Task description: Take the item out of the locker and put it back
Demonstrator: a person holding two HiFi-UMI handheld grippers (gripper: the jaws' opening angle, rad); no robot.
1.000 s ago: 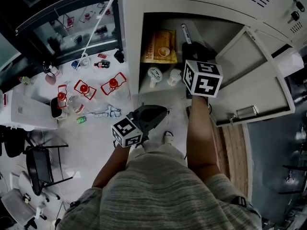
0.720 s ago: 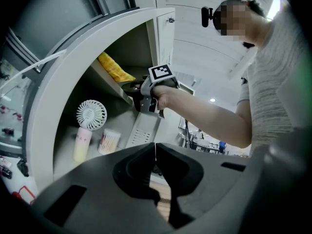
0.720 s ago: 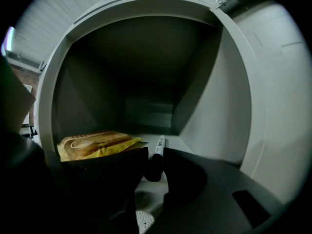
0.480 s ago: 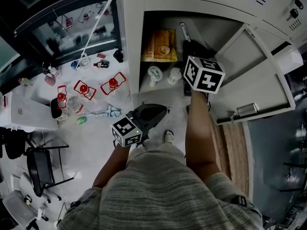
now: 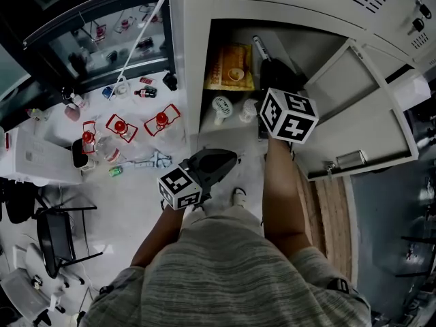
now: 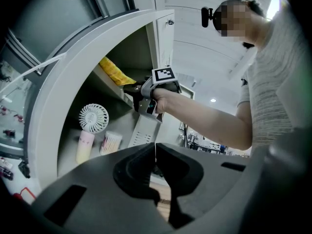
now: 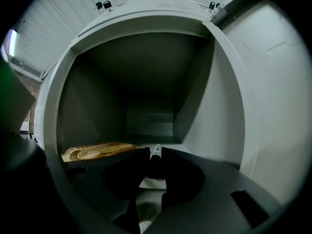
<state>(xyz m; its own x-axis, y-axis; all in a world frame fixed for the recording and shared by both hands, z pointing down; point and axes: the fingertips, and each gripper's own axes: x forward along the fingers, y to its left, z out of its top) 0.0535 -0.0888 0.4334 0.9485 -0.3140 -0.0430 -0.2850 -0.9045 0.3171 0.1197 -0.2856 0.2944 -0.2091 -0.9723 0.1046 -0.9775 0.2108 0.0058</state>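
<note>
In the locker (image 5: pixel 191 60) a packet (image 5: pixel 229 67) lies left of a marker (image 5: pixel 260 45); a fan (image 5: pixel 220 107) stands below them

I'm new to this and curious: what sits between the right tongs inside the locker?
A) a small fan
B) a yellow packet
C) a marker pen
C: the right tongs, which have just been closing, have the marker pen between them.

**The count, kind by kind**

One open locker (image 5: pixel 191 60) holds four things. Its upper shelf has one yellow packet (image 5: pixel 229 67) on the left and one marker pen (image 5: pixel 262 46) on the right. Its lower shelf has one handheld fan (image 5: pixel 221 106) and one tub of cotton swabs (image 5: pixel 247 110). There are two grippers: left gripper (image 6: pixel 155 154) and right gripper (image 7: pixel 155 152). Three red-framed pieces (image 5: pixel 161 119) lie far left.
</note>
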